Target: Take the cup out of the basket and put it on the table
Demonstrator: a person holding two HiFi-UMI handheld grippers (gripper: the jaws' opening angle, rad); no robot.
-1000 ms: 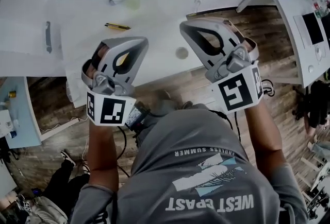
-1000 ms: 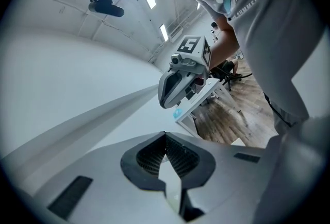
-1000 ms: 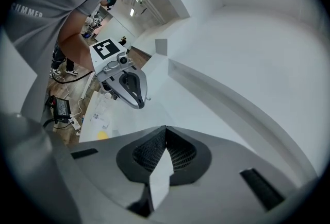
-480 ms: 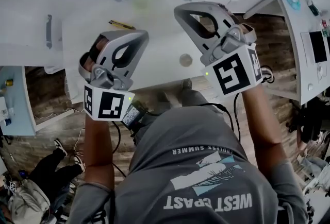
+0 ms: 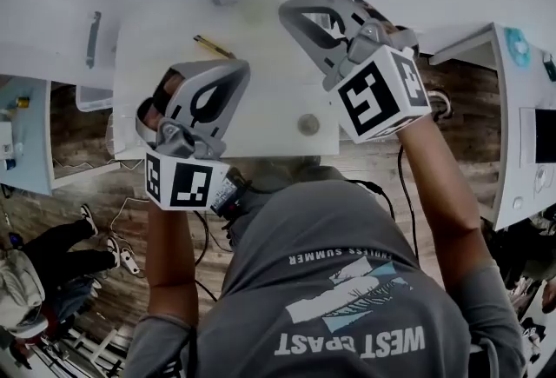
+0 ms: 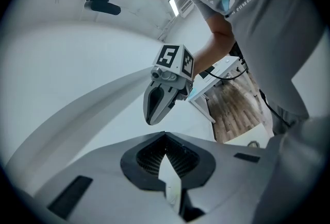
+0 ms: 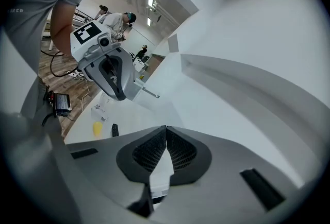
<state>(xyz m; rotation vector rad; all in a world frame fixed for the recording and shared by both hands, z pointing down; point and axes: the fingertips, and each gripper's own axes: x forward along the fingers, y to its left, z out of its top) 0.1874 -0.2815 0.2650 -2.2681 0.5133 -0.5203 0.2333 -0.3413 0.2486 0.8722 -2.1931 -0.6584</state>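
Empty tongs, no cup in sight

Close to us, our left tongs (image 6: 165,135) and right tongs (image 7: 165,128) are both pressed together with nothing in them. Under them is the white table (image 5: 261,111), with a small yellow tool (image 5: 211,46) farther off. We see no cup and no basket anywhere. We think a cup is light, hard and slippery, so we should pinch its rim.

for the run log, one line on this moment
left hand-held gripper: shut, empty | right hand-held gripper: shut, empty | both over white table
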